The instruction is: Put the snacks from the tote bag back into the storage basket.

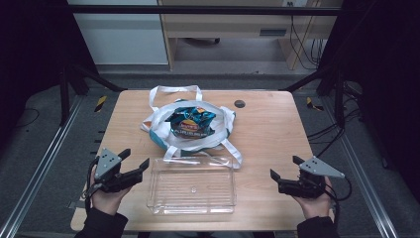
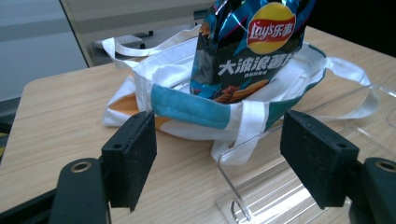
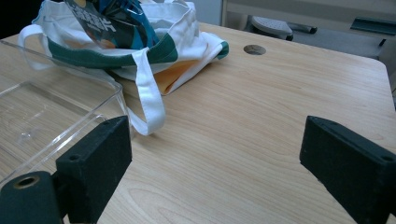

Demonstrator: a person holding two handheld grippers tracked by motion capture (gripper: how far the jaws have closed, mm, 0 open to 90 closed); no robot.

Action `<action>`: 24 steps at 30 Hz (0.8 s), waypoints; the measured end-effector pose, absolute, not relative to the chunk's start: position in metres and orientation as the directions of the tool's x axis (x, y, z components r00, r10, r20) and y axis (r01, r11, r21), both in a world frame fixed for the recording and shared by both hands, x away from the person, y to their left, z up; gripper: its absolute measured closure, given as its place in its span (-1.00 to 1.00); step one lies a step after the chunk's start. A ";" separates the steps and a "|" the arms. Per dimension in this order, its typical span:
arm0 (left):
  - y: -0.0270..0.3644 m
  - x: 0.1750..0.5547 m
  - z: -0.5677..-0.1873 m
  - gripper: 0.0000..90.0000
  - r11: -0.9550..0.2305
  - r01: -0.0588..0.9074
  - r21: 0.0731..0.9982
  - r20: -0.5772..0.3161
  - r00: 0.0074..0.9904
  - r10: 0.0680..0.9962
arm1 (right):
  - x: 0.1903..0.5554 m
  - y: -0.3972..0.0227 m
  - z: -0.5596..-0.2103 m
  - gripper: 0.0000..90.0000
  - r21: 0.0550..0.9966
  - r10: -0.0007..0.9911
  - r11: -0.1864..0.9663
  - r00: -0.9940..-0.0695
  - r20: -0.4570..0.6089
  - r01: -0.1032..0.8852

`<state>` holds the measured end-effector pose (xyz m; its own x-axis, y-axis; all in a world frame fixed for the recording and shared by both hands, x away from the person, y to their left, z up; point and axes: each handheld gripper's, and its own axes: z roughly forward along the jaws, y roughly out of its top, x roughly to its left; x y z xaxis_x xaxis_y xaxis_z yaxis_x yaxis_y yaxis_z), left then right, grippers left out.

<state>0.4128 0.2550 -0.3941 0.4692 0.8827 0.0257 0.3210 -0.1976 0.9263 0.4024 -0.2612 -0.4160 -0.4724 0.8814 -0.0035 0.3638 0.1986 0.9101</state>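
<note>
A white tote bag [image 1: 159,124] with teal trim lies at the middle of the wooden table [image 1: 267,124], and a blue Lay's chip bag [image 1: 190,121] sticks out of its mouth. A clear plastic tray [image 1: 191,185], empty, sits in front of the tote. My left gripper [image 1: 134,159] stands open at the tray's left, held off the table, with nothing between its jaws. My right gripper [image 1: 286,168] stands open at the tray's right, also holding nothing. The left gripper view has the chip bag [image 2: 247,46], the tote [image 2: 187,105] and the tray's corner [image 2: 261,186]. The right gripper view has the tote [image 3: 187,42] and the tray's edge [image 3: 51,116].
A small round dark hole [image 1: 239,103] marks the table behind the tote. One white tote strap [image 1: 233,148] trails over the tray's back edge. Dark frame rails [image 1: 44,158] run along both sides of the table, and a desk with cables [image 1: 302,44] stands beyond it.
</note>
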 end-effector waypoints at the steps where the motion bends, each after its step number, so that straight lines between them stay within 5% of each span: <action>1: 0.253 0.415 -0.392 -0.40 -0.198 0.319 0.927 0.024 0.474 0.880 | 0.402 -0.261 -0.416 -0.79 0.911 0.882 0.196 -0.471 -0.002 0.363; 24: 0.226 0.442 -0.370 -0.40 -0.196 0.286 0.938 0.029 0.499 0.866 | 0.404 -0.262 -0.414 -0.80 0.912 0.884 0.196 -0.467 -0.006 0.360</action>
<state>0.4423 0.2264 -0.3701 0.4988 0.8662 0.0295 0.2858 -0.1965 0.9379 0.4037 -0.2615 -0.4143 -0.4666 0.8845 -0.0061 0.3599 0.1961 0.9122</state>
